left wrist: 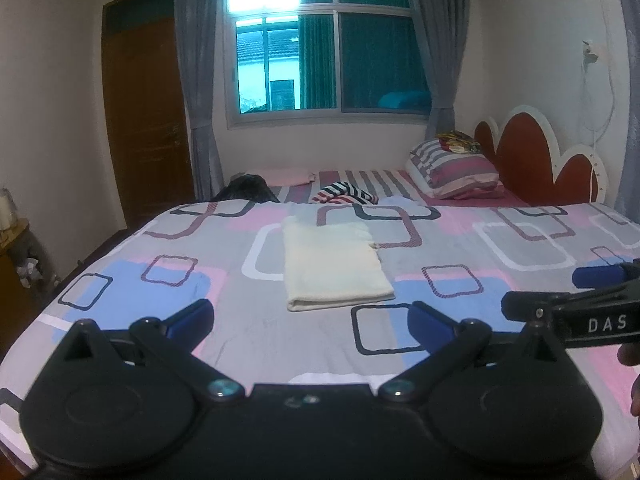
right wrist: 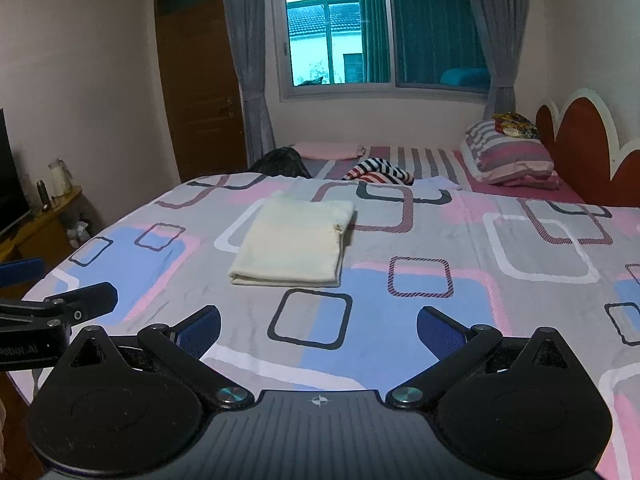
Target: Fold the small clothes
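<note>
The cream garment lay folded into a neat rectangle on the patterned bedspread, roughly mid-bed, doubled edge toward me, a small tab or tag poking out at its right side. It looked done, so I judged the fold finished or nearly so. Neither tool touched it.

My left gripper hung just short of the garment's near edge w/ fingers spread wide and nothing between them. The right gripper sat a bit further back, fingers likewise spread and empty, the two tools side by side.

Behind the bedspread's far edge lay a striped piece of clothing, crumpled, probably next in line, plus a dark bundle and a flat pink cloth; a striped pillow sat by the red headboard.

Risks as I saw them: reaching past the cream stack for the striped item, a low finger could snag the folded edge and drag it open. The bedspread was soft and loose, so a pinch could catch it along w/ the cloth and shift the stack.

Containers: none in view, nothing to report inside any
</note>
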